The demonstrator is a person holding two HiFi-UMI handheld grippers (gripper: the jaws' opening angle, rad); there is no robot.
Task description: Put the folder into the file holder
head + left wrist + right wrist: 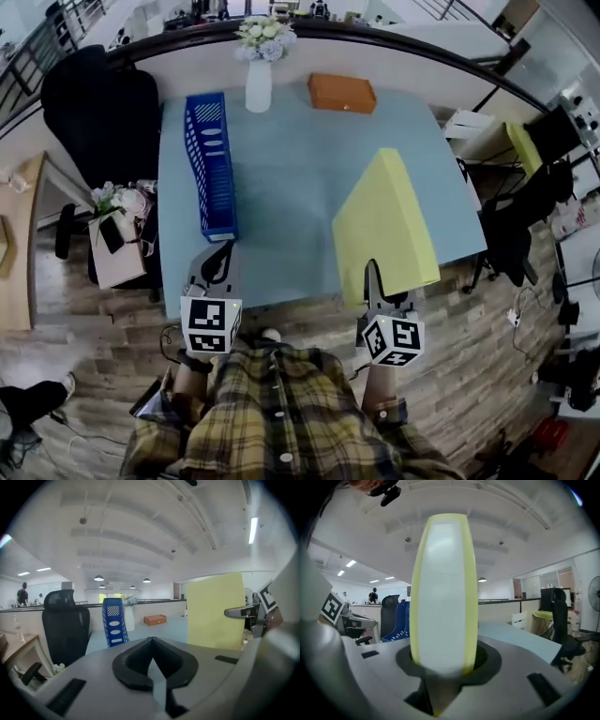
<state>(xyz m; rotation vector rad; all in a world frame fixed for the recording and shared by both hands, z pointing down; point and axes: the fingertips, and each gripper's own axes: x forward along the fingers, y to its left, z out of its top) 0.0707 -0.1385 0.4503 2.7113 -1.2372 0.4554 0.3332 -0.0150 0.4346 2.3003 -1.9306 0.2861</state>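
Note:
The blue file holder lies along the left side of the light blue table, its open end toward the far edge. It also shows in the left gripper view, file holder. A thick yellow folder is held up on edge over the table's near right corner. My right gripper is shut on its near end, and in the right gripper view the folder stands between the jaws of that gripper. My left gripper hovers at the near table edge just below the holder, shut and holding nothing.
A white vase of flowers and an orange box stand at the table's far edge. A black office chair is at the left, with a small stand of flowers and clutter beside it. More chairs and desks crowd the right.

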